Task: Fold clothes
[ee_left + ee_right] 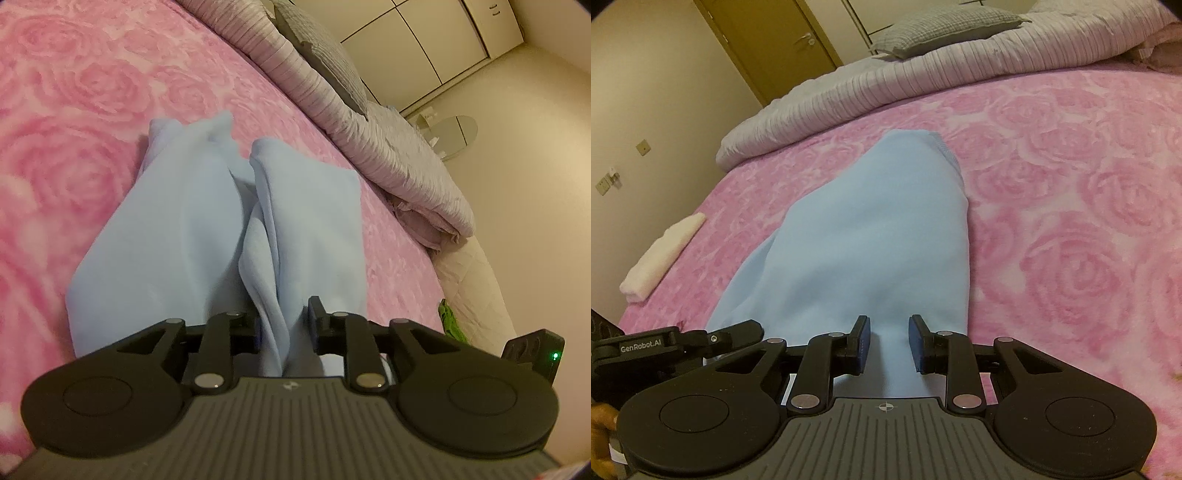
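A light blue garment point(177, 229) lies lengthwise on the pink rose-patterned bed cover point(74, 110), folded into two long lobes. My left gripper point(284, 321) is at its near end, and a bunched fold rises between the jaws and fills the gap. In the right wrist view the same garment point(871, 229) stretches away, its ribbed hem at the far end. My right gripper point(888, 339) pinches a raised ridge of the cloth between its blue pads point(863, 343). The left gripper's body point(683, 339) shows at the lower left, close beside it.
A lilac ribbed duvet point(923, 74) and a grey pillow point(945, 29) lie along the bed's far side. A folded white cloth point(661, 254) rests near the left edge of the bed. Something green point(448, 317) sits at the bed's edge. A hand point(602, 424) shows at the lower left.
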### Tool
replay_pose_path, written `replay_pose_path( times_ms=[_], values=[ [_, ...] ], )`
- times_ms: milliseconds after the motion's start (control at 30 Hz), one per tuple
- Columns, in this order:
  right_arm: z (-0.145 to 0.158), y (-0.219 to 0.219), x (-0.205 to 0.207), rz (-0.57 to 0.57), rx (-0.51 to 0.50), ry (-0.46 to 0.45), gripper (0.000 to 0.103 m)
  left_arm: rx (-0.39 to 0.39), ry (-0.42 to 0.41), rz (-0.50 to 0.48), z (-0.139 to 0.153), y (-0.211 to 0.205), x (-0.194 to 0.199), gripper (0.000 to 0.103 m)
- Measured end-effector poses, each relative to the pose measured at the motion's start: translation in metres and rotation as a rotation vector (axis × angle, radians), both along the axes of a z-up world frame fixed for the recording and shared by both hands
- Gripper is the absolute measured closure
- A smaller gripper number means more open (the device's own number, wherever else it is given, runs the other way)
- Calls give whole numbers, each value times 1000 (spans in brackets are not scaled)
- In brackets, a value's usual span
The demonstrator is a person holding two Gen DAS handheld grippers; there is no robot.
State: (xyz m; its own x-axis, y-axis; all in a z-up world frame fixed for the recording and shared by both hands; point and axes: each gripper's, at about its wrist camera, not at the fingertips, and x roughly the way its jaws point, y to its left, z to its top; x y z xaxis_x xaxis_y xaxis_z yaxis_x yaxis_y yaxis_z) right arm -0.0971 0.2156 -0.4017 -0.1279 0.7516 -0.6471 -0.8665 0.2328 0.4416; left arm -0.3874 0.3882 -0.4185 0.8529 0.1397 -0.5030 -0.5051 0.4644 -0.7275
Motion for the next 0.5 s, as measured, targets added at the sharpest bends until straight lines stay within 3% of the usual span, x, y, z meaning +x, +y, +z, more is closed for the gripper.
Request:
replay_pose_path(
  times_ms=[167,267,400,500],
  values=[
    [3,-5,5,-18,18,19,76,22,15,-16,4,-7,-5,83],
    [5,-22,20,-98,41,36,76,42,32,-37,5,-6,-4,86],
    [-12,-37,42,-203,-48,45,76,134,60,-75,16,-8,2,94],
    [-24,-33,33,-176,-78,38,76,236,48,-77,38,-9,-4,95]
  ],
)
